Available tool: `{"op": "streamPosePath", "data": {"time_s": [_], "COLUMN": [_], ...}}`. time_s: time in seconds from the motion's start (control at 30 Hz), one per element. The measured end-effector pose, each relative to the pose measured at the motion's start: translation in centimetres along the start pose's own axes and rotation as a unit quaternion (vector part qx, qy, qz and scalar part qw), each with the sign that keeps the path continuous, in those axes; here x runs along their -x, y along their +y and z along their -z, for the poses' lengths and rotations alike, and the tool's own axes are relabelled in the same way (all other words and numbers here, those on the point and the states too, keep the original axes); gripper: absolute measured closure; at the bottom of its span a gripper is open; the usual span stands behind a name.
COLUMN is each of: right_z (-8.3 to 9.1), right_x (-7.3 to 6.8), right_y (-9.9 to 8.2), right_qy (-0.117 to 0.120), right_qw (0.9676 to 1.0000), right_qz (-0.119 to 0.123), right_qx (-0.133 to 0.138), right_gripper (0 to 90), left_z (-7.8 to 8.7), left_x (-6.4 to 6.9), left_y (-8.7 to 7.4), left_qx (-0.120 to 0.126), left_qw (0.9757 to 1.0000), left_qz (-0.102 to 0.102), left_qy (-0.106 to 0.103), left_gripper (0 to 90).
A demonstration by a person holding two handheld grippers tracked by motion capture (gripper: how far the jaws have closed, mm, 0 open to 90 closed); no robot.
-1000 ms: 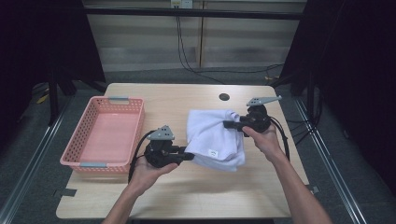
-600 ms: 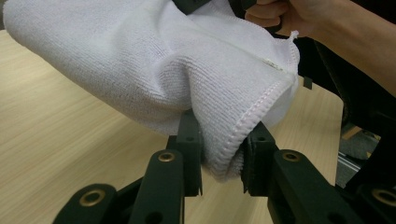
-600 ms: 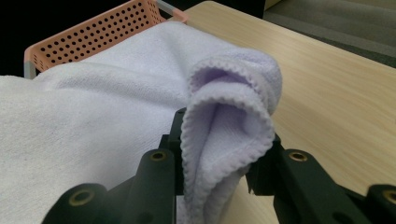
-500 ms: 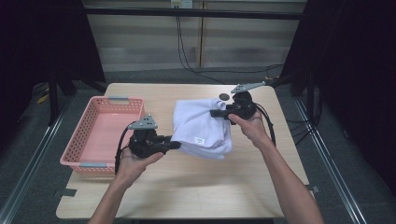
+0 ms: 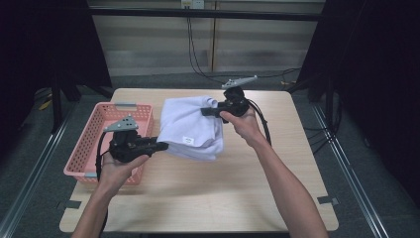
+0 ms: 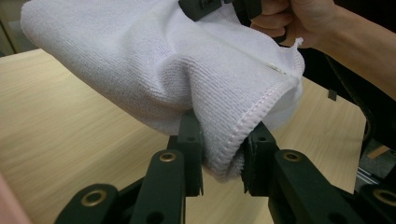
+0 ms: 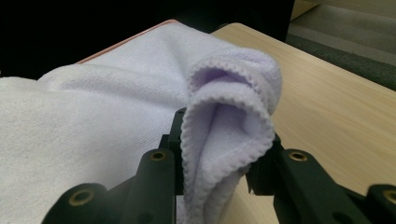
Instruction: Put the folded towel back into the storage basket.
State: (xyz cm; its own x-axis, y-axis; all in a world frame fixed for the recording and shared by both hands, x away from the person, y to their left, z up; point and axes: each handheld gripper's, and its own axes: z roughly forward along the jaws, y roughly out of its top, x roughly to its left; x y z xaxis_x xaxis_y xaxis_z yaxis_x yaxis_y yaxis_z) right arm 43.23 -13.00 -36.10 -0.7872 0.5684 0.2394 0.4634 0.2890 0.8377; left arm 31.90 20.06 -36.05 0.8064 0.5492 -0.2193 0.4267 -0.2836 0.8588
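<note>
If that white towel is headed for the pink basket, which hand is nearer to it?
Left, probably. The left gripper hangs right at the pink plastic basket, clamped on the folded white terry towel; the right gripper grips its far corner, over mid-table.

One camera sits high up on the person's side and looks forward and down. It sees the whole table [image 5: 277, 198], the pink basket [image 5: 89, 148] at the left, and the floor and wall behind. It is far back.

A second camera rides on the left gripper [image 6: 223, 161]. It looks along the black jaws, very close to the white towel [image 6: 154, 70].

A third camera rides on the right gripper [image 7: 219, 163], just as close. All three views share the towel and the table top.
</note>
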Motion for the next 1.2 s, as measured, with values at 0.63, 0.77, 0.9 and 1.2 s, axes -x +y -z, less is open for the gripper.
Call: {"op": "streamPosePath", "data": {"time_s": [0.63, 0.77, 0.9, 1.2], "right_z": [-5.5, -7.0, -8.5, -11.8], "right_x": [-2.7, -3.3, -4.1, -6.2], "right_y": [4.1, 4.9, 5.5, 7.0], "right_qy": [0.028, 0.031, 0.039, 0.051], "right_qw": [0.9996, 0.9994, 0.9991, 0.9983], "right_qz": [-0.001, 0.002, 0.001, 0.008], "right_qx": [-0.002, -0.014, -0.015, -0.026], "right_gripper": [68.2, 68.2, 68.2, 68.2], "left_z": [5.7, 7.0, 8.4, 11.4], "left_x": [-3.4, -4.5, -5.5, -7.2], "left_y": [-1.2, -1.8, -2.6, -4.1], "left_qx": [0.027, 0.033, 0.036, 0.046], "left_qw": [0.9981, 0.9968, 0.9952, 0.9908], "left_qz": [0.026, 0.041, 0.057, 0.079], "left_qy": [0.049, 0.06, 0.071, 0.1], "left_gripper": [73.2, 73.1, 73.1, 73.2]}}
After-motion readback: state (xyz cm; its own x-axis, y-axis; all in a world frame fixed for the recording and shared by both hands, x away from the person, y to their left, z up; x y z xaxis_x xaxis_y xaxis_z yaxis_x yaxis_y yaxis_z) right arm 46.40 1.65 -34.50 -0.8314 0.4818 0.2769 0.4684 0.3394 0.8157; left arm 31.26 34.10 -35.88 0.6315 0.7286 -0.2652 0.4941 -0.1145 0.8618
